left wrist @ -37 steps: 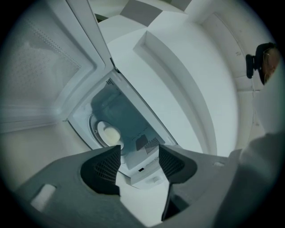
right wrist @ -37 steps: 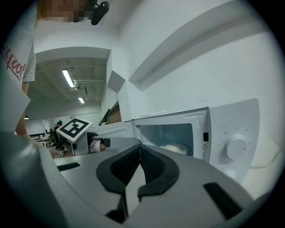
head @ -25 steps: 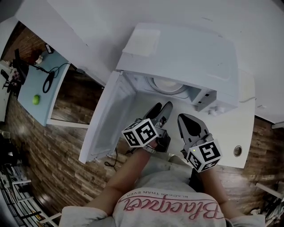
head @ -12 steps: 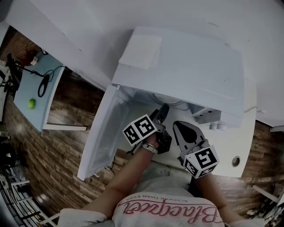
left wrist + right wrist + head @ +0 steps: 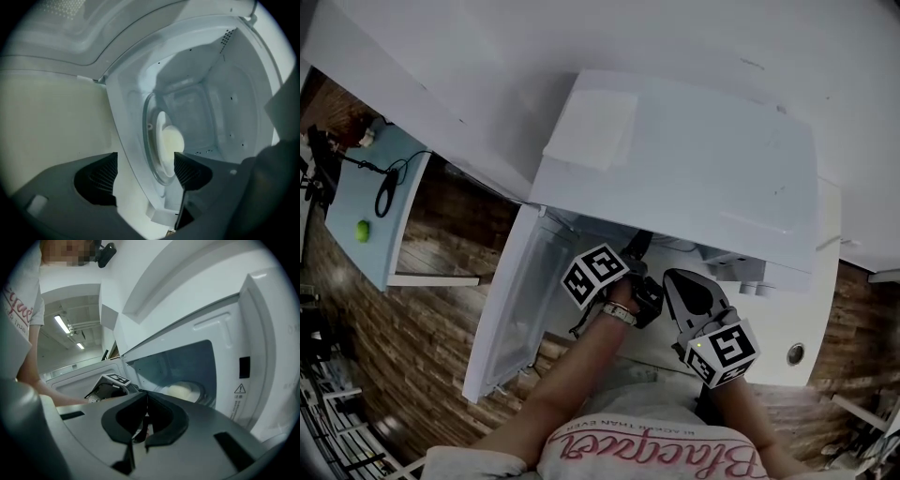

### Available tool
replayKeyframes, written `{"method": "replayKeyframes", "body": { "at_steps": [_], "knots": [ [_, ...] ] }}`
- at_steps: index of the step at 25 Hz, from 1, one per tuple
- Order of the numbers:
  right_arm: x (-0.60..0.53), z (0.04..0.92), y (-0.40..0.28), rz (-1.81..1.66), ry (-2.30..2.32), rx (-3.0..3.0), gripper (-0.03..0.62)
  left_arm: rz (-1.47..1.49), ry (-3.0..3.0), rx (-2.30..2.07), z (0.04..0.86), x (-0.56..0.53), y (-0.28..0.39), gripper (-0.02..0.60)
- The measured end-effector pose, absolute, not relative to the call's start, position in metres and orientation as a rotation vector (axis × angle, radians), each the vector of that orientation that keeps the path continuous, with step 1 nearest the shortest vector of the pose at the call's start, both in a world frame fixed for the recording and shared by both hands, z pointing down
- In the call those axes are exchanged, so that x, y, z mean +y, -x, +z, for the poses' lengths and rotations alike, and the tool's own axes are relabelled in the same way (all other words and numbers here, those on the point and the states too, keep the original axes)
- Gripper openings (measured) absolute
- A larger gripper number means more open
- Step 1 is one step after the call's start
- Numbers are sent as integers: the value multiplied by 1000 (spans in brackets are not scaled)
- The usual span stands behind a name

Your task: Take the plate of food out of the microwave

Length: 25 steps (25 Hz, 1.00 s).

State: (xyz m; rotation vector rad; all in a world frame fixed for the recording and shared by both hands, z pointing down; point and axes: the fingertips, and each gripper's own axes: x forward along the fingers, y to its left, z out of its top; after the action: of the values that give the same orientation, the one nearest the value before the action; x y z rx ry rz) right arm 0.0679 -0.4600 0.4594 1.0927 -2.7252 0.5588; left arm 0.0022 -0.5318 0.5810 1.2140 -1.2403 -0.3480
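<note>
A white microwave [image 5: 694, 159] stands with its door [image 5: 520, 300] swung open to the left. Inside, a white plate [image 5: 161, 140] with a pale round food [image 5: 172, 139] sits on the glass turntable [image 5: 151, 140]; the right gripper view shows the plate [image 5: 183, 391] too. The microwave's top hides it in the head view. My left gripper [image 5: 639, 246] reaches into the cavity mouth; its jaws [image 5: 145, 166] are opening and stand wide, short of the plate, gripping nothing. My right gripper [image 5: 686, 286] hovers just outside the opening, shut [image 5: 145, 399] and empty.
The microwave's control panel with knobs [image 5: 750, 281] is right of the cavity. The white counter [image 5: 811, 309] has a round hole [image 5: 794, 353] at its right front. Far left stands a light blue table [image 5: 366, 202] with a green ball [image 5: 362, 230] and a black cable [image 5: 384, 192].
The left gripper has pushed further into the microwave opening. The right gripper has shifted a little forward. The head view has tilted, so the microwave's top now covers the turntable.
</note>
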Motion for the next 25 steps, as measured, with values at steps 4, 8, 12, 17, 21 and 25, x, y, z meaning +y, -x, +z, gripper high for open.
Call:
{"method": "replayKeyframes", "body": {
  "at_steps": [4,8,12,17,21,25],
  "knots": [
    [-464,460,-69,568,-1099,-2722,12,-364,-1139,-1273,589,-537,-2,362],
    [-467,462,-72,570,-1120,-2716,12,-344,-1079,-1298,597,-541,0,362],
    [-470,461,-78,567,-1149,-2711,12,-317,-1042,-1326,602,-540,2,362],
    [-470,459,-82,559,-1182,-2706,12,-333,-1011,-1318,602,-538,3,362],
    [-464,460,-82,557,-1189,-2701,12,-336,-998,-1302,603,-531,4,362],
    [-457,459,-81,543,-1192,-2705,12,-330,-1000,-1291,603,-524,4,360]
  ]
}}
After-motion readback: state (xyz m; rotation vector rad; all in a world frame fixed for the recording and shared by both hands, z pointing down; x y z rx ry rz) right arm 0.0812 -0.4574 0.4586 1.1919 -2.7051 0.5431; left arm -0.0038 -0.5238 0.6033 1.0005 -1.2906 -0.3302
